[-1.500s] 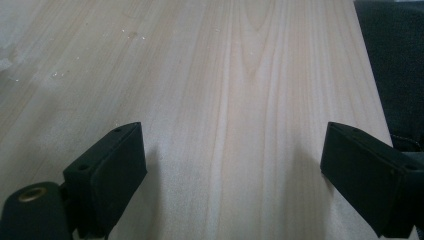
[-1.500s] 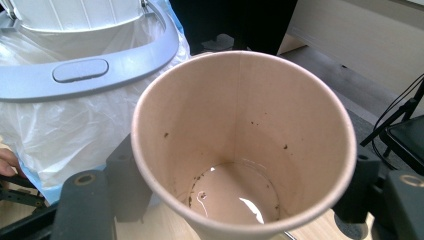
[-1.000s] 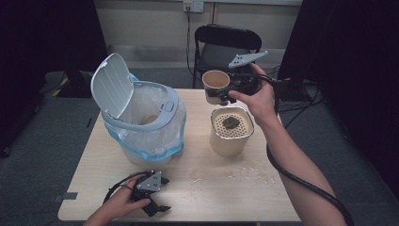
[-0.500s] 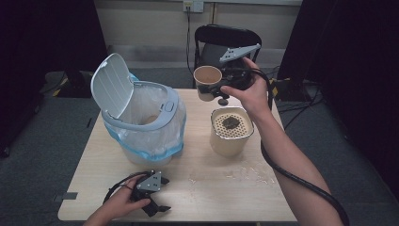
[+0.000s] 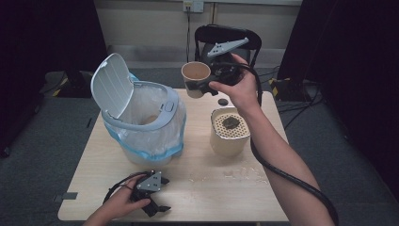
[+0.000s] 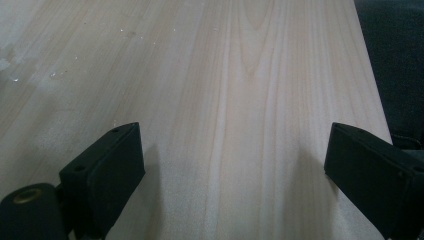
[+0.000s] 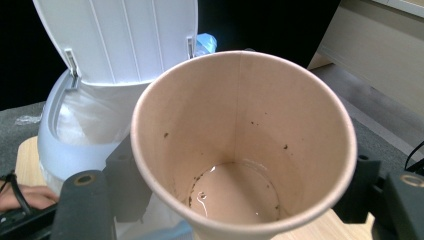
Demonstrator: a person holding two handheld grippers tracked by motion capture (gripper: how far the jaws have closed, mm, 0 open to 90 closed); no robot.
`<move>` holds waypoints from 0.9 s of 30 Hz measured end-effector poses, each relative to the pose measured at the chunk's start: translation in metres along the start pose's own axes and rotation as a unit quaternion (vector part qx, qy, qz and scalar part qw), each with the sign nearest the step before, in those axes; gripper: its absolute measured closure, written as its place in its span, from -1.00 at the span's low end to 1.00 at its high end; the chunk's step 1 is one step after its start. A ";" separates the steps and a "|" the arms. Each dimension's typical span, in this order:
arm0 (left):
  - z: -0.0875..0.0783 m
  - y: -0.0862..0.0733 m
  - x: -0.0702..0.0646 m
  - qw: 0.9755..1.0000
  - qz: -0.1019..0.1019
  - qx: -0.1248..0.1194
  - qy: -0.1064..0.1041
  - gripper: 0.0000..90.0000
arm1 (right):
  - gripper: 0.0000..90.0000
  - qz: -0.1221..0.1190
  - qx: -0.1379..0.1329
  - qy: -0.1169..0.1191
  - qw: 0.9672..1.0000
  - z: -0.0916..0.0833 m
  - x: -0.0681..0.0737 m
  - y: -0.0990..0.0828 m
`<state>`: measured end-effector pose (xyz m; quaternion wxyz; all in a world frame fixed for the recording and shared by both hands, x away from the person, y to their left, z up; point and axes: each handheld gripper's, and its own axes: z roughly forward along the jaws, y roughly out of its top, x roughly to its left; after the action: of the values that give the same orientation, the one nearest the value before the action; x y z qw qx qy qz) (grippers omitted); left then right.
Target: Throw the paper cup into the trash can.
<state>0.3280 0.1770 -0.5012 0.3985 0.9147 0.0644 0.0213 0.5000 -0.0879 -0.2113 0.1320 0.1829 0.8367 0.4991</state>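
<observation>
Paper cup [image 5: 196, 77] upright — mouth up.

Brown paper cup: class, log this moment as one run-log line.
right gripper: shut on brown paper cup, lifted | left gripper: open on table | white lidded bin: lid up

Right arm stretched forward over table, hand raised, right gripper [image 5: 200, 87] pointing left in high view, jaws clamped on paper cup [image 5: 195, 77]. Left hand [image 5: 117, 202] low at near edge, left gripper [image 5: 157, 207] resting on tabletop, jaws spread wide, nothing between.
</observation>
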 end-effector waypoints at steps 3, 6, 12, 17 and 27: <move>0.001 0.000 -0.001 1.000 -0.003 -0.004 0.001 -0.81 | -0.41 0.001 -0.006 0.005 1.000 0.006 0.002 0.005; 0.000 0.000 0.000 1.000 0.000 -0.002 0.001 -0.81 | -0.41 -0.003 -0.001 0.006 1.000 0.012 0.005 0.008; 0.001 0.000 -0.001 1.000 -0.003 -0.004 0.001 -0.81 | -0.41 -0.004 -0.002 0.015 1.000 0.021 0.009 0.012; 0.000 0.000 0.000 1.000 0.001 -0.001 0.001 -0.81 | -0.41 -0.009 -0.001 0.024 1.000 0.029 0.014 0.017; 0.000 0.000 0.000 1.000 0.002 0.000 0.001 -0.81 | -0.41 -0.017 -0.003 0.038 0.999 0.046 0.026 0.024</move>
<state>0.3281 0.1771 -0.5013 0.3988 0.9146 0.0632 0.0225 0.4992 -0.0296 -0.2121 0.1092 0.1488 0.8428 0.5056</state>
